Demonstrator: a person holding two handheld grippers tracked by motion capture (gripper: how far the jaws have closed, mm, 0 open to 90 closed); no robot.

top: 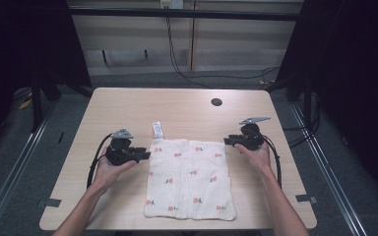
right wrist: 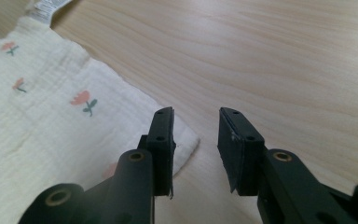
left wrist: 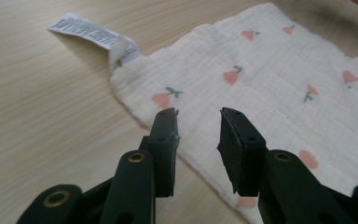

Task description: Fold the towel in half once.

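Note:
A white cloth (top: 189,179) printed with small red flowers lies flat on the wooden table (top: 128,105), its white care label (top: 157,130) sticking out at the far left corner. My left gripper (top: 146,155) is held at the cloth's left edge near that corner. In the left gripper view the cloth (left wrist: 270,79) and label (left wrist: 91,32) lie beyond my open left gripper (left wrist: 198,114), with nothing pressed between the pads. My right gripper (top: 226,141) is at the far right corner. In the right gripper view my right gripper (right wrist: 196,114) is open over the bare wood beside the cloth (right wrist: 42,121) corner.
A round dark hole (top: 216,102) sits in the tabletop at the far right. Grey tape marks (top: 51,202) lie on the floor at both near sides. Black cables (top: 177,59) run across the floor behind the table. Dark curtains flank both sides.

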